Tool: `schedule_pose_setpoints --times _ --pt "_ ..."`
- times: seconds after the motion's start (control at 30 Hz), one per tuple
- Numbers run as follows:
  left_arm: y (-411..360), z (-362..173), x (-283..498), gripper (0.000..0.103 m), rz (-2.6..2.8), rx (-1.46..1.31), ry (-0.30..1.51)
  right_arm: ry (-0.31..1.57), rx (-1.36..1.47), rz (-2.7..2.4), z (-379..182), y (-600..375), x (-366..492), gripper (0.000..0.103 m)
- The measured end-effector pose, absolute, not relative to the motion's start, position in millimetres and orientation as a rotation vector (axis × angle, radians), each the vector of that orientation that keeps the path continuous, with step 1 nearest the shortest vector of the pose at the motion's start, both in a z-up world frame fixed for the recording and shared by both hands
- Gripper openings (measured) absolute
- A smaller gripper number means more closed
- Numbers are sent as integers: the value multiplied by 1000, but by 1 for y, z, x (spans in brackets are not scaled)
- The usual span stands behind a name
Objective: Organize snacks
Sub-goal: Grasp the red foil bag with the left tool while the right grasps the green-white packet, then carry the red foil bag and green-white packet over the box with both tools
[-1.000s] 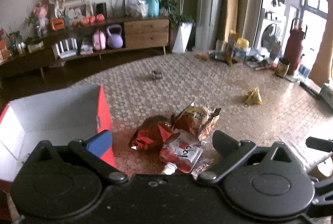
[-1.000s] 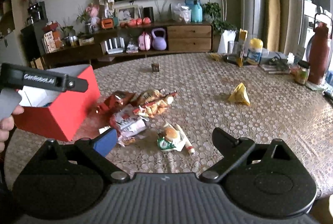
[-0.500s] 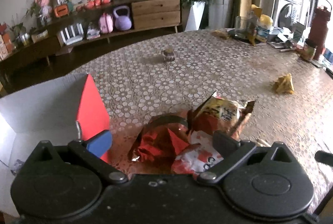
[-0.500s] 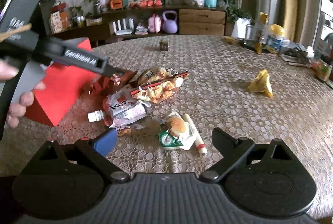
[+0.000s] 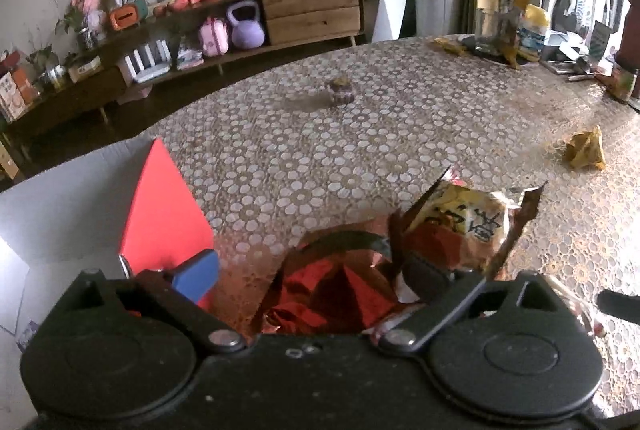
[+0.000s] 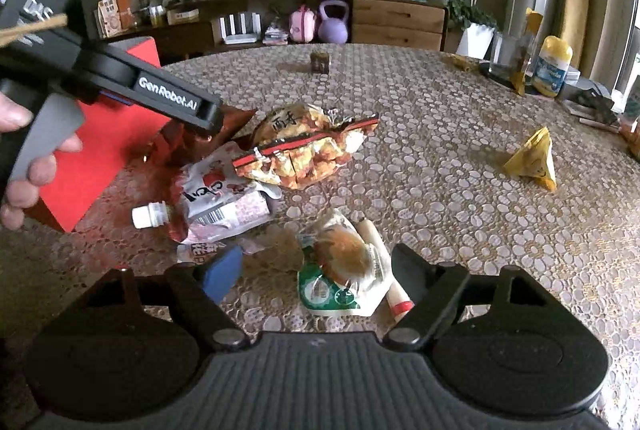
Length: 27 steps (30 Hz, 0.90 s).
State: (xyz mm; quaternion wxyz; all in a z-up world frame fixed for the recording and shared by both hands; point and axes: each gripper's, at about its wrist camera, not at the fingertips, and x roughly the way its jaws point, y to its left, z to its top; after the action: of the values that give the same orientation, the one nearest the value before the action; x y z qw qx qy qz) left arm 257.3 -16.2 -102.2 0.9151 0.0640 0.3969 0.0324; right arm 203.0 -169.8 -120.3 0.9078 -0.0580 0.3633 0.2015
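A red box (image 5: 164, 206) with a white inside stands open at the left of the table; it also shows in the right wrist view (image 6: 100, 166). My left gripper (image 5: 312, 274) is open over a crumpled red foil bag (image 5: 332, 290), with a yellow snack bag (image 5: 468, 226) at its right finger. My right gripper (image 6: 320, 274) is open just above a wrapped bun (image 6: 344, 262). A white and red drink pouch (image 6: 216, 198), a crisps bag (image 6: 308, 150) and a thin tube (image 6: 392, 294) lie close by.
A yellow triangular packet (image 6: 534, 162) lies apart at the right. A small brown cube (image 6: 320, 62) sits at the far middle. Jars, bottles and papers (image 6: 552, 66) crowd the far right edge. The left gripper's body (image 6: 120, 78) hangs over the pile.
My left gripper has moved forward and down over the red foil bag. My right gripper has come closer to the bun. Both stay open.
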Motion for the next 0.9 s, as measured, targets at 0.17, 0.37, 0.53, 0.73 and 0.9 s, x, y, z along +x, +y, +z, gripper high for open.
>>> schedule_pose_setpoints --times 0.17,0.37,0.53,0.73,0.9 --pt "-31 -108 257 91 84 235 801 751 -123 412 -123 -168 204 77" --pt "-31 -116 264 77 79 221 831 745 -158 397 -127 -165 204 74" --pt "-32 -118 265 51 47 212 846 723 -209 366 -127 -161 203 51" --pt "-28 -116 260 43 44 200 830 732 -182 362 -124 -167 205 38" --pt "-21 -107 256 40 38 148 826 741 -142 371 -119 -170 200 37"
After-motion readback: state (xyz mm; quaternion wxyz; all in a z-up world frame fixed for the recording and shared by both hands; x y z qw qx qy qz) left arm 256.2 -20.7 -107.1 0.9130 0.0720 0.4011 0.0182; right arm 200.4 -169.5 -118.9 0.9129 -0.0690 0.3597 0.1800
